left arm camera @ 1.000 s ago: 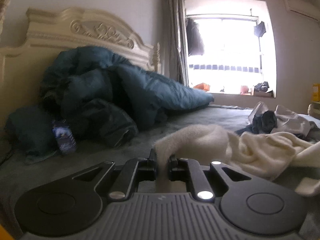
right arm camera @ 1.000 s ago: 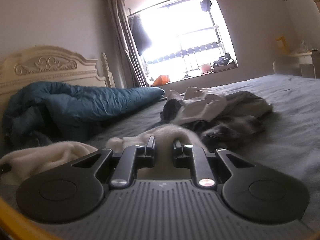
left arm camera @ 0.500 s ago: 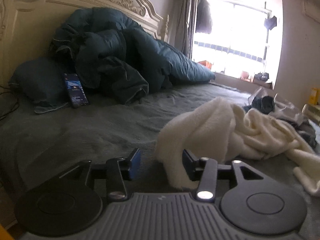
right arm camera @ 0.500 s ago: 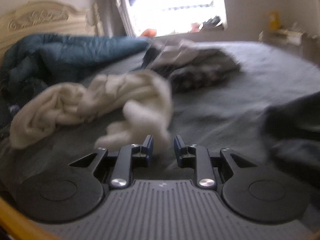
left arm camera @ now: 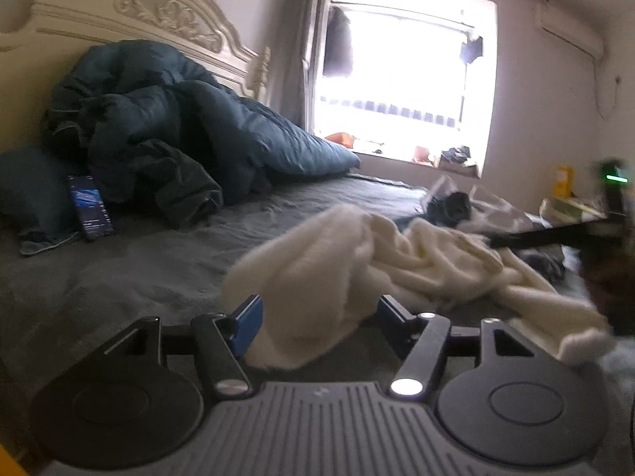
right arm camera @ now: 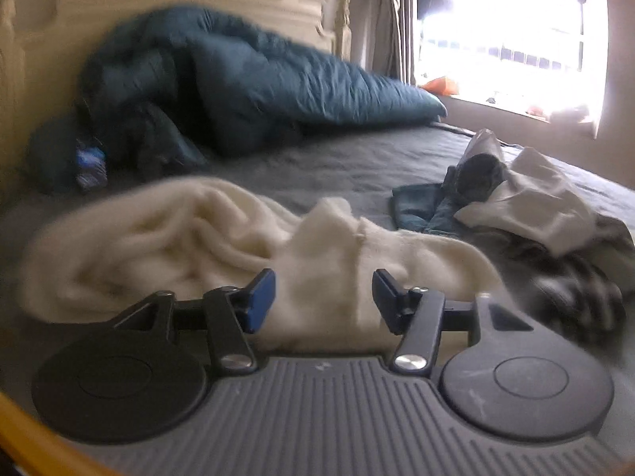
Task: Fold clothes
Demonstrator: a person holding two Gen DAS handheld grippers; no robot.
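Observation:
A fluffy cream garment (left arm camera: 397,261) lies crumpled on the grey bed sheet (left arm camera: 158,261). My left gripper (left arm camera: 319,319) sits low at the garment's near end. Its jaws are opening, and a fold of the cream cloth lies loose between them without being pressed. In the right wrist view the same cream garment (right arm camera: 178,234) stretches to the left. My right gripper (right arm camera: 323,301) has its jaws opening too, with another end of the garment lying slack between the blue pads (right arm camera: 260,301). The right gripper's dark body (left arm camera: 555,236) shows blurred at the far right of the left wrist view.
A dark teal duvet (left arm camera: 190,127) is heaped against the cream headboard (left arm camera: 131,12), with a phone (left arm camera: 91,206) leaning beside it. A pile of other clothes (right arm camera: 528,202), grey, white and denim, lies further along the bed. A bright window (left arm camera: 405,83) is behind.
Both grippers were shut on the cream garment a second ago and have let it go; it has dropped onto the sheet. The right wrist view has swung left towards the headboard.

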